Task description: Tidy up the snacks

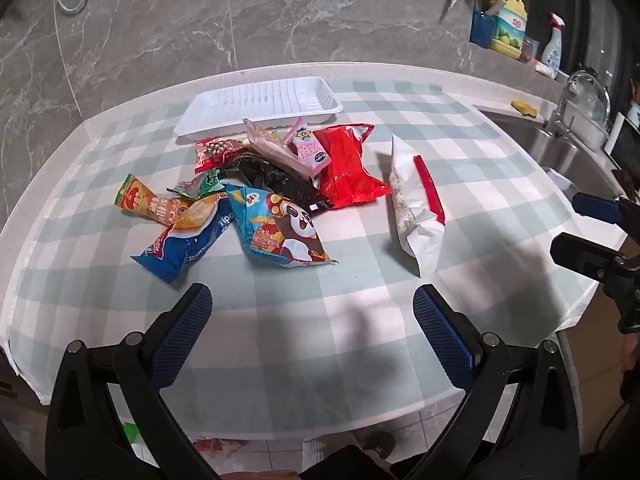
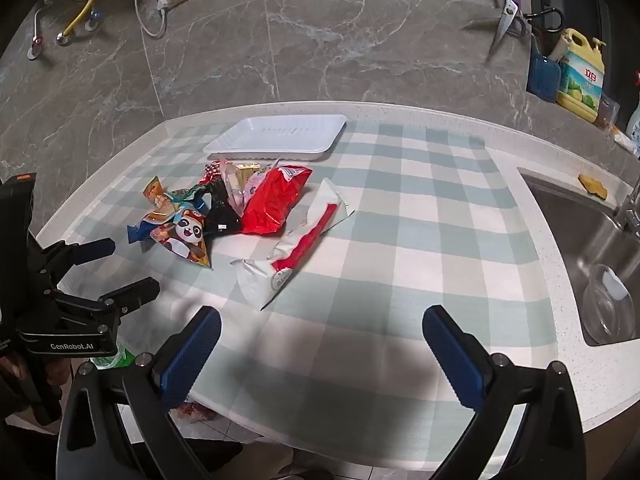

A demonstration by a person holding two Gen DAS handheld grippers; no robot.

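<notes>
A heap of snack packets lies on the checked cloth [image 1: 320,340] in front of a white ribbed tray [image 1: 260,104] [image 2: 276,136]. In the heap are a red bag [image 1: 348,168] [image 2: 272,200], a blue panda bag [image 1: 280,232] [image 2: 184,236], a black packet [image 1: 276,180], a blue wafer pack [image 1: 184,240] and an orange pack [image 1: 148,200]. A white-and-red pouch [image 1: 416,208] [image 2: 300,240] lies apart to the right. My left gripper [image 1: 312,304] hovers open at the near edge, nothing between its fingers. My right gripper [image 2: 320,328] is open too, short of the pouch.
A steel sink [image 2: 592,240] with a glass bowl [image 2: 608,308] lies right of the cloth. Detergent bottle [image 2: 580,76], scissors [image 2: 508,16] and a yellow sponge [image 2: 592,186] sit along the back ledge. Marble wall behind. Bare checked cloth spreads between pouch and sink.
</notes>
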